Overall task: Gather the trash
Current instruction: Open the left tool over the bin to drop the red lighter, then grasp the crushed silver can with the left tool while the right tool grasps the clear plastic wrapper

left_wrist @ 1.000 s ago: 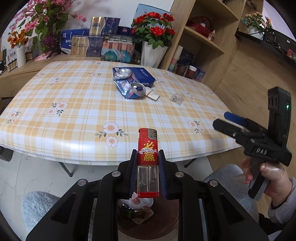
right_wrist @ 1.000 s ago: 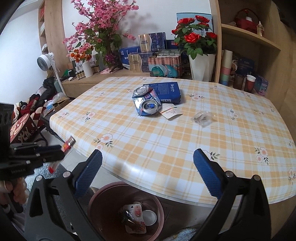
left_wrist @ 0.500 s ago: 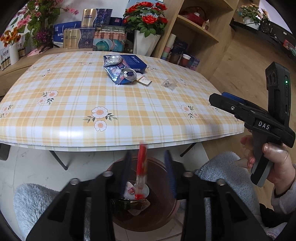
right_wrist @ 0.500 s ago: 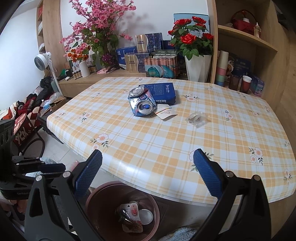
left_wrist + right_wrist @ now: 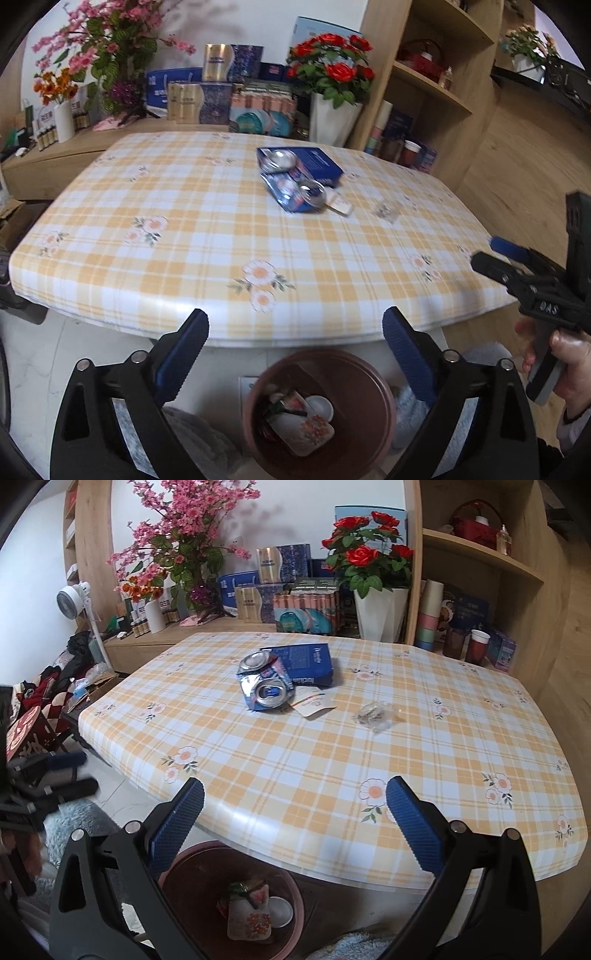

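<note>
Lighter released: left gripper (image 5: 295, 328) jaws just spread wide, nothing between them, above the bin (image 5: 373, 380). Right gripper (image 5: 293, 799) spread, empty. Can (image 5: 264, 686) remains uncollected.

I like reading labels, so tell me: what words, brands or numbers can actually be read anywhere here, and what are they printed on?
"DAS": white letters on the black body of the right gripper, seen from the left wrist view.
Blue box on the table: white print, too blurred to read.
Crushed can: lettering unreadable.
Small card beside the can: print too small.
Gift boxes behind the table: labels too small.
</note>
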The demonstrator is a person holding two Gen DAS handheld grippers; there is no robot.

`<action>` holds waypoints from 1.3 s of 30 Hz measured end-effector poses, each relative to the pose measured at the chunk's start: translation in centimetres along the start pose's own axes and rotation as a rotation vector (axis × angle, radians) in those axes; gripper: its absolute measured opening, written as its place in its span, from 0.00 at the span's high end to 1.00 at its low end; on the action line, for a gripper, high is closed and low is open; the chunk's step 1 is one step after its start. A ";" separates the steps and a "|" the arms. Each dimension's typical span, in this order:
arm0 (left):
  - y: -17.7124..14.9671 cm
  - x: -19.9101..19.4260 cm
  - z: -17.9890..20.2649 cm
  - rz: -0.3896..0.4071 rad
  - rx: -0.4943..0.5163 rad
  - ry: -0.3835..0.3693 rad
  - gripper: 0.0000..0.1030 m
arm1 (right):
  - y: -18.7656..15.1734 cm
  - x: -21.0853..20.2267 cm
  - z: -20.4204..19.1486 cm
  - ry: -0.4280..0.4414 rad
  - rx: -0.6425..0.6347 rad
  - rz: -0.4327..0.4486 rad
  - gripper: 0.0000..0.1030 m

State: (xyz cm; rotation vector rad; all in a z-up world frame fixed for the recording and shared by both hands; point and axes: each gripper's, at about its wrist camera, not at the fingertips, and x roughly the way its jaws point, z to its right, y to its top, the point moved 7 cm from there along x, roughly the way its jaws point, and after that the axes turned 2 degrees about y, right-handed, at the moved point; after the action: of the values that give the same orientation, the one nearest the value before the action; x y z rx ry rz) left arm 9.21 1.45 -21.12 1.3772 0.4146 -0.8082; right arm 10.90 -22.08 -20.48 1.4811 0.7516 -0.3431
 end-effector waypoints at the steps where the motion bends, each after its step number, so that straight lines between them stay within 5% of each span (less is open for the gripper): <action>1: 0.4 0.0 -0.4 0.003 -0.005 0.006 0.08 | 0.0 0.0 0.2 -0.003 0.003 0.004 0.06; 15: 4.5 3.7 -2.7 0.003 -0.017 0.071 0.06 | 0.5 3.8 3.9 0.003 0.083 0.009 0.05; 24: 8.6 11.3 -1.6 -0.049 -0.061 -0.018 0.06 | 1.7 9.4 6.9 0.058 0.170 -0.044 0.05; 32: 14.8 19.1 -2.0 -0.007 -0.094 -0.103 0.06 | 3.1 14.2 7.9 0.072 0.166 -0.118 0.06; 35: 16.0 21.7 -2.6 -0.031 -0.071 -0.066 0.10 | 3.5 15.5 8.6 0.076 0.197 -0.128 0.06; 39: 16.7 24.8 -2.4 -0.086 -0.103 -0.153 0.10 | 3.8 16.8 9.3 0.051 0.193 -0.147 0.06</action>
State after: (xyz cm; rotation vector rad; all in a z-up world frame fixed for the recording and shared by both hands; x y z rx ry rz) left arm 38.30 -2.90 -27.02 1.2000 0.3931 -0.9437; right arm 27.85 -26.75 -28.98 1.6245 0.8901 -0.5026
